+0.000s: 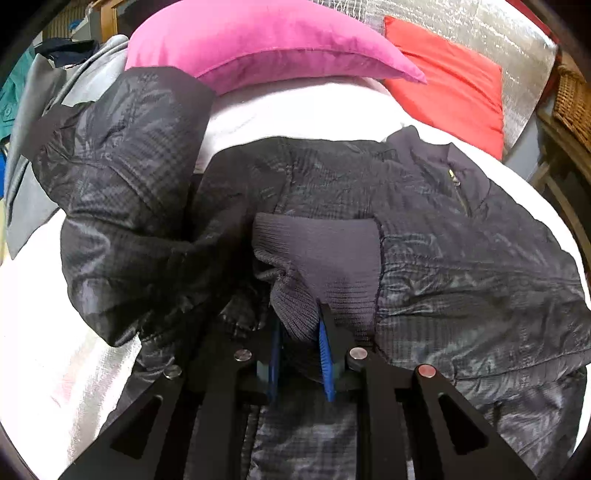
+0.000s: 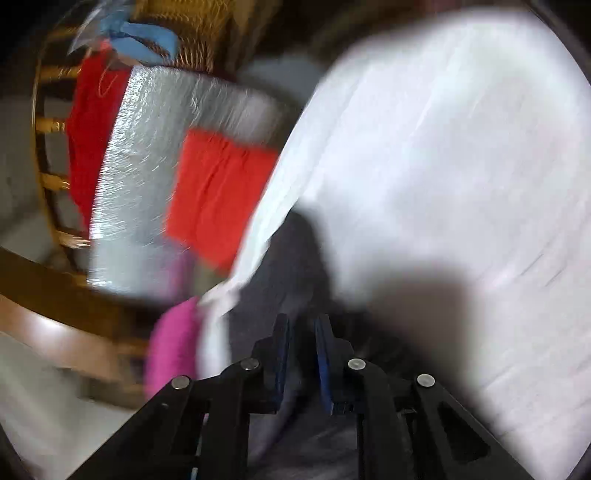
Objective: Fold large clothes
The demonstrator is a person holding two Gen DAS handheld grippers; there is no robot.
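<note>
A black quilted jacket (image 1: 461, 258) lies spread on the white bed sheet (image 1: 48, 332), zip pocket toward the right. Its puffy sleeve (image 1: 122, 184) bulges up at the left. My left gripper (image 1: 300, 332) is shut on the ribbed knit cuff (image 1: 325, 247), which bunches between the blue pads. The right wrist view is blurred. There my right gripper (image 2: 302, 328) has its jaws close together, with dark jacket cloth (image 2: 291, 258) running into the narrow gap at the edge of the white sheet (image 2: 443, 166).
A pink pillow (image 1: 266, 44) and a red cushion (image 1: 450, 81) lie at the bed's far end against a silver foil mat (image 1: 480, 22). Grey clothing (image 1: 33, 129) is heaped at the left. A wicker basket (image 1: 572, 99) stands at the right, and wooden furniture (image 2: 55, 295) beside the bed.
</note>
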